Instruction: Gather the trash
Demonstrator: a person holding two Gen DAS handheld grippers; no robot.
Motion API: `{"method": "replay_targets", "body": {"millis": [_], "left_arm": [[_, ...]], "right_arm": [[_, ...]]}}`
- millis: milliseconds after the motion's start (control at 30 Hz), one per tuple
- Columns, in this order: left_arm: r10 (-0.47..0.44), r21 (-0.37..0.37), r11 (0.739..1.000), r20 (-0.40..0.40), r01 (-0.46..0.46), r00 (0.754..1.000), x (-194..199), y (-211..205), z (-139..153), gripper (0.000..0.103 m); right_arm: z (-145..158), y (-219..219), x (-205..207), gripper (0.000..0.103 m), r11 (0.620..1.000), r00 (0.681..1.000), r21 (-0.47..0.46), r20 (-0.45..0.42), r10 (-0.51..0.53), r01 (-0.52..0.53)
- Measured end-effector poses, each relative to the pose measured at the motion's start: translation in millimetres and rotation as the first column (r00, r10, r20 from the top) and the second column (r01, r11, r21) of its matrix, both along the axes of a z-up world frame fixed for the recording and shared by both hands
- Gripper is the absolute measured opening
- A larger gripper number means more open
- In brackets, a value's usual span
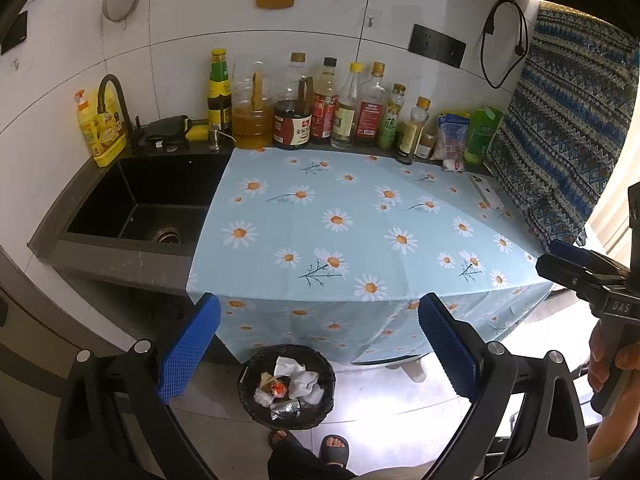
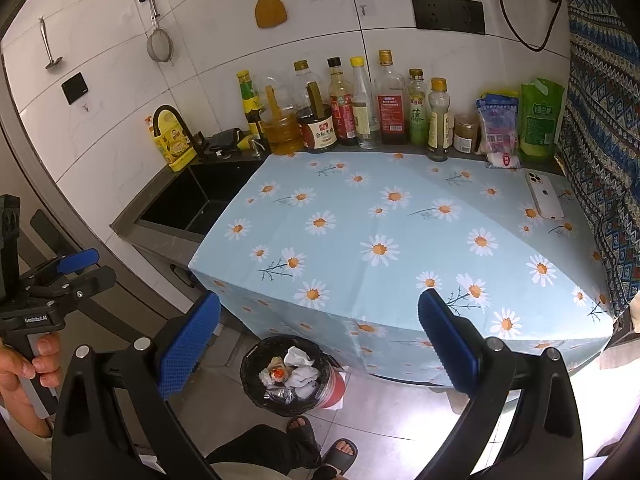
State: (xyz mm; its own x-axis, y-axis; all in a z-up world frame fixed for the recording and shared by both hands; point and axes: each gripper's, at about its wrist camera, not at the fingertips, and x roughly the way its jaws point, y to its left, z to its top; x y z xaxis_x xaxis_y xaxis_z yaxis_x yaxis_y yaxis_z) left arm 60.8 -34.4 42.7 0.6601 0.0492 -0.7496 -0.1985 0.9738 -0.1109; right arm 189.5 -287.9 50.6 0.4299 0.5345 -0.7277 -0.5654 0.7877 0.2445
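Note:
A black trash bin point(image 1: 245, 380) point(image 2: 245, 364) stands on the floor in front of the counter. It holds crumpled white tissue point(image 1: 304, 384) point(image 2: 300, 376), wrappers and a bit of foil. My left gripper point(image 1: 320, 302) hangs above the bin, its blue pads spread wide with nothing between them. My right gripper point(image 2: 318, 300) is also wide open and empty over the bin. Each gripper also shows in the other's view, the right gripper point(image 1: 548, 256) at the right edge and the left gripper point(image 2: 104, 266) at the left edge, both in a person's hands.
A daisy-print cloth point(image 1: 340, 220) point(image 2: 380, 220) covers the counter. A white phone point(image 2: 544, 199) lies at its right side and a small white packet point(image 2: 504, 159) at the back. Bottles point(image 1: 324, 104) line the wall. A black sink point(image 1: 152, 208) is left. Sandalled feet point(image 1: 334, 448) stand by the bin.

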Motion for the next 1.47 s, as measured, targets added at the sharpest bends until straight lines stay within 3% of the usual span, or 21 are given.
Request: {"method": "replay_targets", "body": {"millis": [1467], "left_arm": [[-0.054,0.021,0.998,-0.014,0.054,0.998,-8,-7,-3,0.096]], "right_arm": [[-2,-3,-9,0.098,1.000,1.000,-0.007,0.000,-0.008,0.008]]}}
